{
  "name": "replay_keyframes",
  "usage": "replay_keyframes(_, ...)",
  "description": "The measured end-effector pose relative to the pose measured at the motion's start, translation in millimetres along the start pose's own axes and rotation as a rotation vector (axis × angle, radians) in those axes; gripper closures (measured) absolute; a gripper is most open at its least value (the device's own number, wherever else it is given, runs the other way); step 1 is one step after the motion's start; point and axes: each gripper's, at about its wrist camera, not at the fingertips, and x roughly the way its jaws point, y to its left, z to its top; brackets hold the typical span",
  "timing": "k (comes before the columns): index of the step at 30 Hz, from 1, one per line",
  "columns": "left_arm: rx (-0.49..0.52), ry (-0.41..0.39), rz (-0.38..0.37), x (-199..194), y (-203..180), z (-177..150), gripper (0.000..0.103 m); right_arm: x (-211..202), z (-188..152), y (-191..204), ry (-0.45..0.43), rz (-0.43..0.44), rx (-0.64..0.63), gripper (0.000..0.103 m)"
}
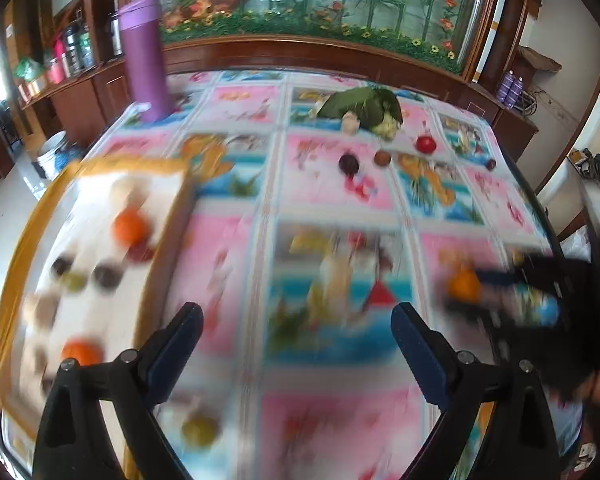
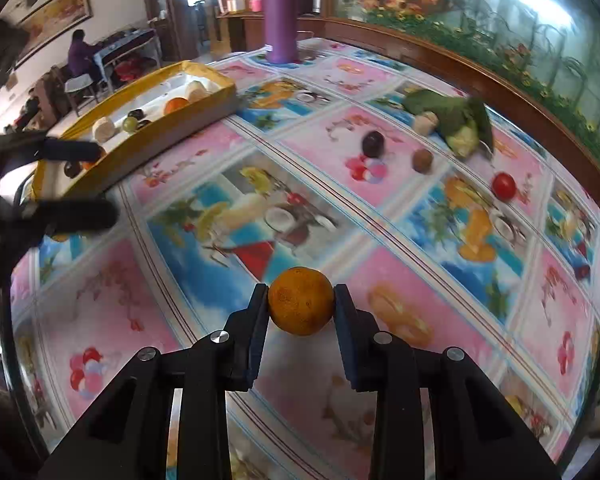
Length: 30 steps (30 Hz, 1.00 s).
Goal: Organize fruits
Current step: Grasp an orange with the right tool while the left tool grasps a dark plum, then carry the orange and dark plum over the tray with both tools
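Gripping orange [image 2: 301,301], right gripper [image 2: 301,307], no legible writing

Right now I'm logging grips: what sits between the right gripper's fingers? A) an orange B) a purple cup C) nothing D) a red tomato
A: in the right wrist view, the right gripper has both pads pressed against the orange, above the tablecloth.

Landmark: tray [image 2: 148,148] on the table [image 2: 180,340], far left.
In tray: orange [image 2: 176,105], grape [image 2: 130,123], other fruits.
Behind tray: flask [image 2: 280,12], upright.
Right of tray: plum [image 2: 373,143], kiwi [image 2: 422,159], tomato [image 2: 504,186], leafy vegetable [image 2: 456,120] behind them.
Before tray, mid-table: mandarin [image 2: 301,301] between the right gripper [image 2: 301,306] fingers.
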Motion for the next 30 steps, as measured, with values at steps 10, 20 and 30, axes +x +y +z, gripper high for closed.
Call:
replay_keyframes(10,0.001,0.053,-0.041,112,-30,90,0.024,-20,-49,-45,0.003,-0.044,0.221,0.071)
replay_keyframes(20,0.073,0.042,-0.025,133,-46,101,0.070,-16,-49,-49,-0.015,-0.036,0.256,0.071)
replay_keyframes(30,0.072,0.036,-0.065,102,-37,73,0.081,-20,-49,-48,-0.030,-0.053,0.295,0.071)
